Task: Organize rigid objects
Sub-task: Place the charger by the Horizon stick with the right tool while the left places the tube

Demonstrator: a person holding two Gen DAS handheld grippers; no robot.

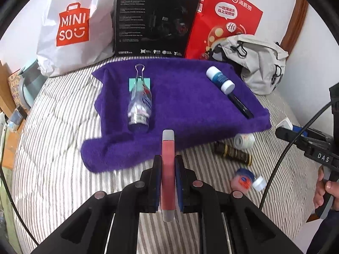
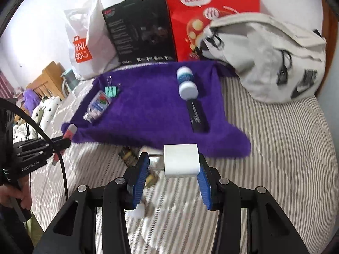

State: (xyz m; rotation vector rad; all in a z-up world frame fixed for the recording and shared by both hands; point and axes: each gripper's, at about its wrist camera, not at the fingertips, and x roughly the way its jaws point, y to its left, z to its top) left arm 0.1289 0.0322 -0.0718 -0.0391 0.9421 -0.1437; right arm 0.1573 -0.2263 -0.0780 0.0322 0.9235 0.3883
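Surface: striped bed (image 1: 53, 148), with a purple towel (image 1: 180, 105) spread across the middle, bags and a box lined up along the wall behind.
Left fingers: left gripper (image 1: 168, 182) is clamped tight on a pink stick with grey caps (image 1: 168, 169), fingers nearly together, stick pointing forward over the towel's near edge.
Right fingers: right gripper (image 2: 171, 175) is about half open, closed on a white plug adapter (image 2: 181, 160). Right pad is flat on the body; the metal prongs stick out sideways toward the left pad.
Loose on the bed, near: small jar with an orange label (image 1: 242, 181), its white cap (image 1: 259, 183) just beside it, a dark patterned roll (image 1: 233, 153) and a white tape roll (image 1: 243, 140), all off the towel.
On the towel: clear bottle (image 1: 139, 110) lying down, teal binder clip (image 1: 139, 82) touching its far end; a white-capped blue tube (image 1: 220, 79) and black pen-like stick (image 1: 241, 105) on the right side.
Far: MINISO bag (image 1: 72, 27), black headset box (image 1: 156, 19), red paper bag (image 1: 228, 17), grey backpack (image 2: 267, 55).
View differences: only the right wrist shows the adapter's prongs; the jar and cap only read clearly from the left wrist.
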